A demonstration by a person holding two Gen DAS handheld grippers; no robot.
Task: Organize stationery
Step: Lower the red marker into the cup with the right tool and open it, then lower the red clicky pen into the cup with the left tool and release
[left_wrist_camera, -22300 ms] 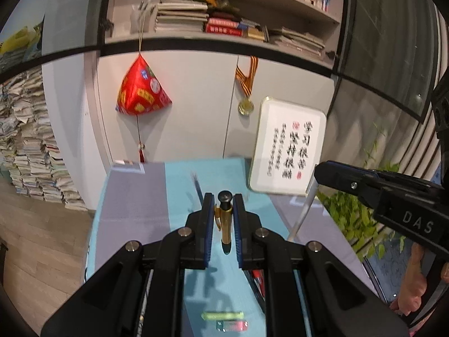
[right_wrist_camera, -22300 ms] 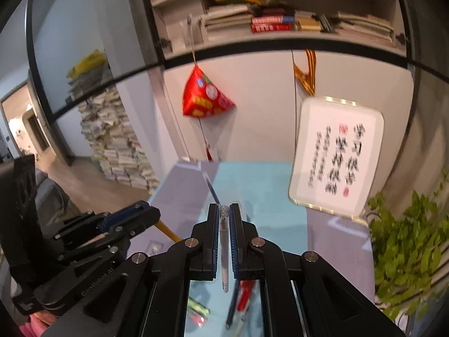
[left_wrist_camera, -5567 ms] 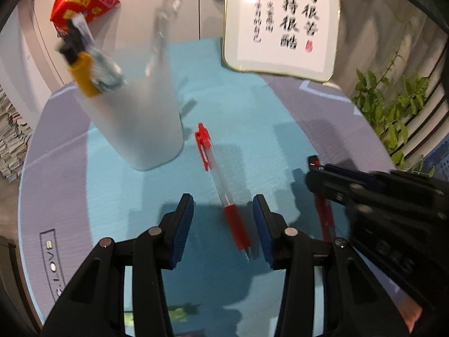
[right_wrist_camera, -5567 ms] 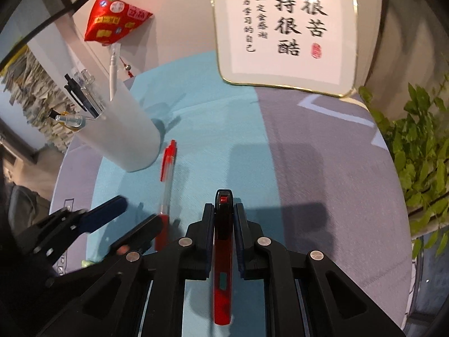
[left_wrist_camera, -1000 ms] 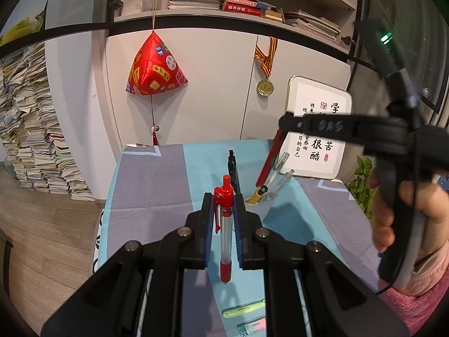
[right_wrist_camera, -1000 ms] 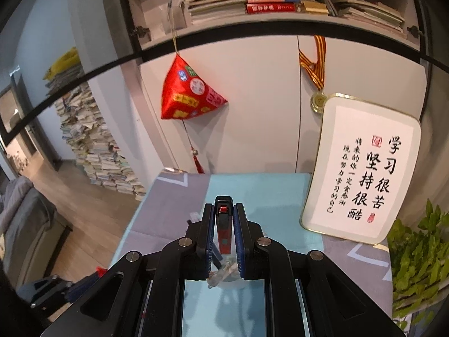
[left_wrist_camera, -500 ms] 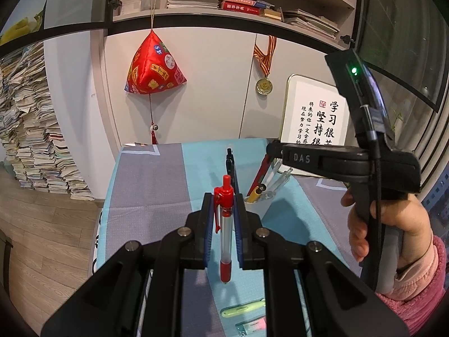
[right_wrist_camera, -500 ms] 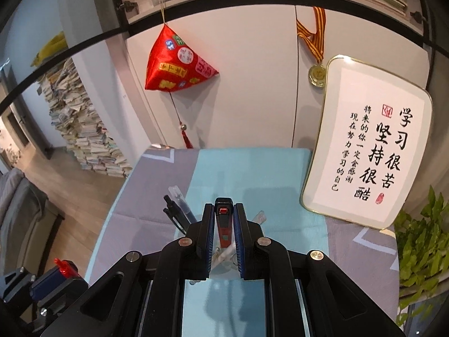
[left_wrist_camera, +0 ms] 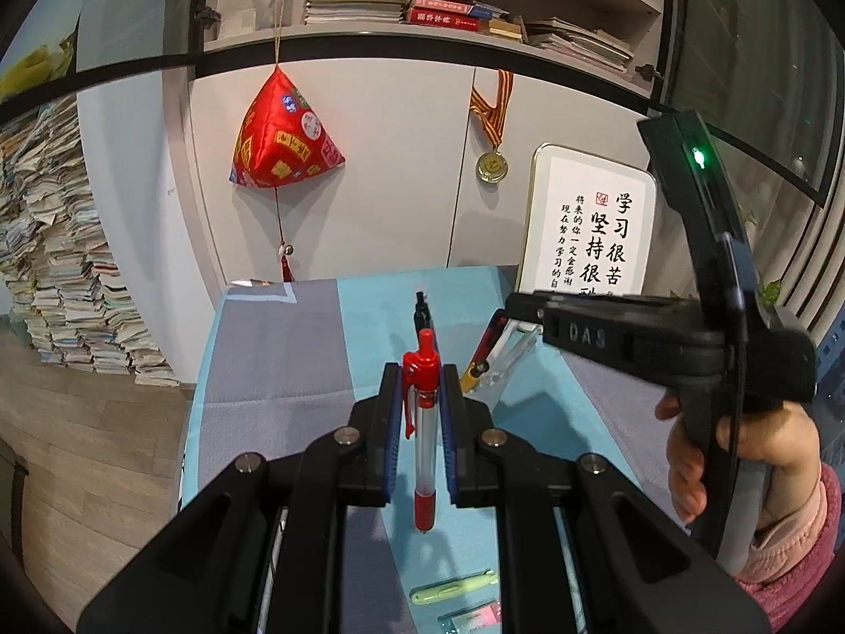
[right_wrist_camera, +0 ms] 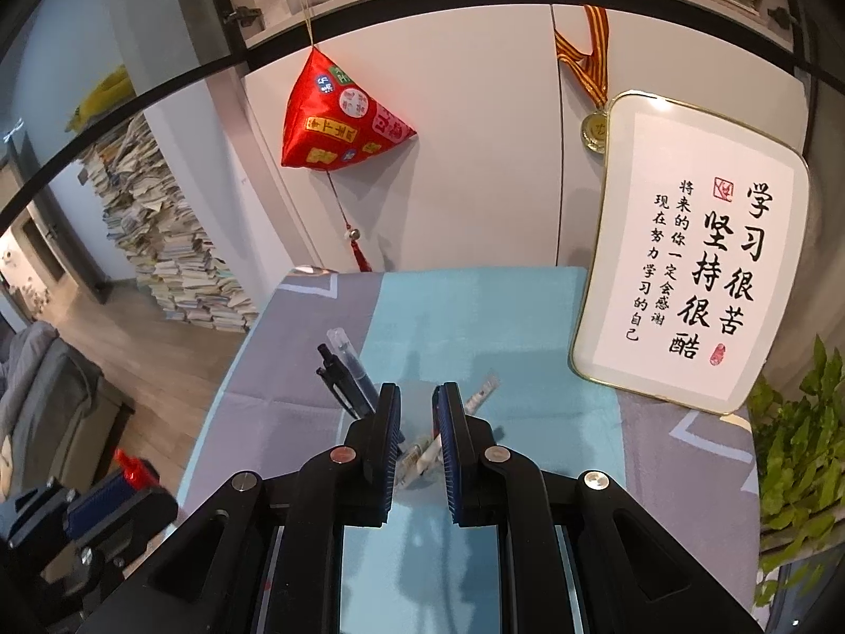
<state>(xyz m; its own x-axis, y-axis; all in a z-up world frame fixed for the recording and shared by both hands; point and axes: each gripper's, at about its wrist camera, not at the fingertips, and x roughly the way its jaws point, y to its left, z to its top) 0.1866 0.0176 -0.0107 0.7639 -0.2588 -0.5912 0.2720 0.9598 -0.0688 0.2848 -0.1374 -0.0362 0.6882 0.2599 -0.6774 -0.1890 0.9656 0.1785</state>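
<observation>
My left gripper (left_wrist_camera: 421, 391) is shut on a clear pen with a red cap and red grip (left_wrist_camera: 422, 422), held over the table's near part. My right gripper (right_wrist_camera: 417, 391) hangs just above a translucent pen cup (left_wrist_camera: 492, 393); its jaws stand a narrow gap apart with nothing between them. In the left wrist view a dark red pen (left_wrist_camera: 488, 338) leans in that cup right under the right gripper's tips (left_wrist_camera: 509, 306), beside a yellow pen and clear pens. Black pens (right_wrist_camera: 338, 380) stick out of the cup on its left.
A framed calligraphy board (right_wrist_camera: 686, 274) leans at the table's back right, with a green plant (right_wrist_camera: 792, 449) beside it. A green highlighter (left_wrist_camera: 454, 586) and a pink item (left_wrist_camera: 475, 615) lie near the front edge. A hand (left_wrist_camera: 697, 454) holds the right gripper.
The right gripper sank closer over the cup. The dark red pen that sat between its jaws is gone from them and now leans in the cup. The left gripper stayed still.
</observation>
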